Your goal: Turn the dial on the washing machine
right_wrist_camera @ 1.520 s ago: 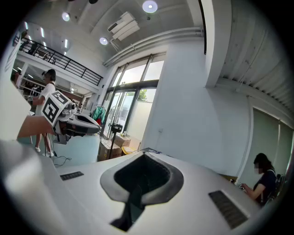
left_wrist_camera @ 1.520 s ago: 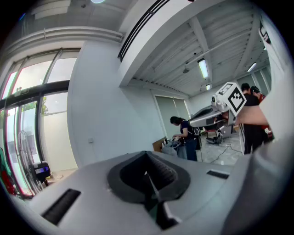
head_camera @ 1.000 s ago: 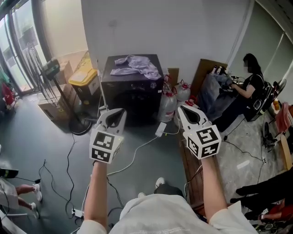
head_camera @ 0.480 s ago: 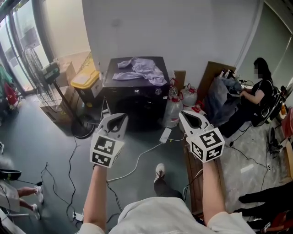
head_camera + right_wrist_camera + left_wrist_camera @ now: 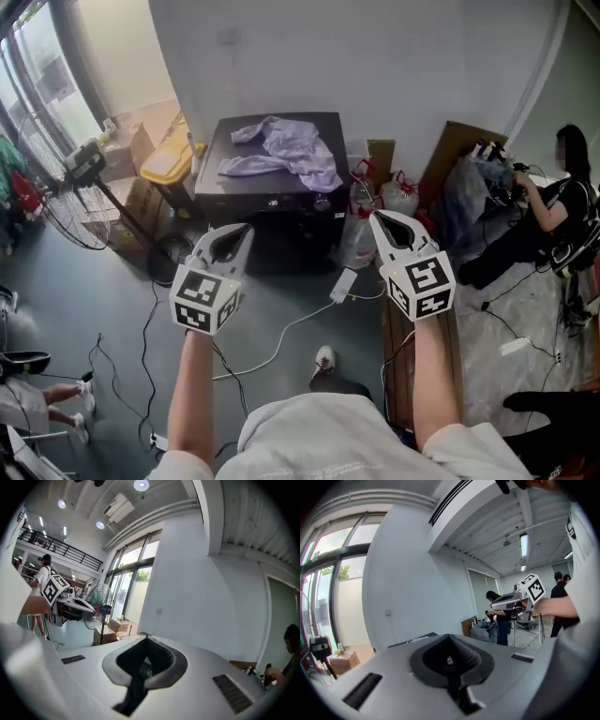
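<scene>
Nearest, over the grey floor [image 5: 112, 309], the grey left gripper [image 5: 242, 231] sat at ten o'clock and the grey right gripper [image 5: 378, 218] at two, both with jaws closed together and empty. Beyond, at twelve o'clock and well apart from them, stood the black box-shaped washing machine [image 5: 267, 211]. A crumpled lilac cloth [image 5: 286, 148] lay on top. What looked like its small round dial [image 5: 322, 201] sat toward three o'clock on the panel. The approach seemed under way. Next, one gripper would need to reach the dial and open around it.

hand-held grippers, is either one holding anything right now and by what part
Nothing is held. The left hand-held gripper and the right hand-held gripper both have their jaws together and empty, in the air short of the washing machine.
</scene>
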### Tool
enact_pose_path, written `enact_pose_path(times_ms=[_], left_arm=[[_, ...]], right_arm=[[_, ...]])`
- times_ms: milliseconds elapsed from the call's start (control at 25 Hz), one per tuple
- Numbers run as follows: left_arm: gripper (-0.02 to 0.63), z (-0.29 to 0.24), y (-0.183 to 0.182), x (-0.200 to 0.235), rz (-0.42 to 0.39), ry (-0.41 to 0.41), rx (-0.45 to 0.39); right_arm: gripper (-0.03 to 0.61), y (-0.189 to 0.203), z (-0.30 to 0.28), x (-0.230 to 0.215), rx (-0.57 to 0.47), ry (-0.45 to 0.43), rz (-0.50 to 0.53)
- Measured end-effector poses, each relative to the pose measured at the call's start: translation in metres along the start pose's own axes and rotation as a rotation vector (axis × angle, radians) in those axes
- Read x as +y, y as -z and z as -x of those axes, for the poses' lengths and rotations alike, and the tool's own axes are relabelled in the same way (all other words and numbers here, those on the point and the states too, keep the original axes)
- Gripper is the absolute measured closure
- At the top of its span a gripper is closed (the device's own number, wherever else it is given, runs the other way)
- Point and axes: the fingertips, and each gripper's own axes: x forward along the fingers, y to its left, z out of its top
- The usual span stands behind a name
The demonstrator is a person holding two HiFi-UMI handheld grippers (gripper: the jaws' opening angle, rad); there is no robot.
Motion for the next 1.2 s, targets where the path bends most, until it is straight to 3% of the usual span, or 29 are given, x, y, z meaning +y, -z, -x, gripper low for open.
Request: enact_pose_path(times_ms=[200,400,760,800,840,880,1200], left_arm=[[0.604,-0.065,0.007,0.013,0.045,-0.013,0.049],[0.604,-0.113,0.019,0.022,0.070,-0.008,0.087],[0.604,-0.168,0.057,0.047,0.124,0.037,0.155],[0.604,-0.173,0.063,0.050,0.128,0.048,0.162],[0.604,-0.177,0.068,0.053,0.130,0.059,0.169],[0.604,-0.181,0.075,0.058,0.131,0.070,0.176],[0.604,-0.198,0.129,0.103,0.120,0.119,0.257]], right_arm=[[0.565,0.024,-0.043,-0.055,0.011,-0.054,-0.105],[0.563,0.052,-0.088,-0.081,0.069,-0.058,-0.119],[0.563,0.105,-0.153,-0.070,0.170,-0.123,-0.129],[0.538,0.112,-0.160,-0.066,0.187,-0.133,-0.130],[0.462,0.119,-0.166,-0.062,0.205,-0.142,-0.132],[0.449,0.127,-0.173,-0.059,0.220,-0.146,-0.133],[0.425,0.192,-0.230,-0.045,0.321,-0.062,-0.235]])
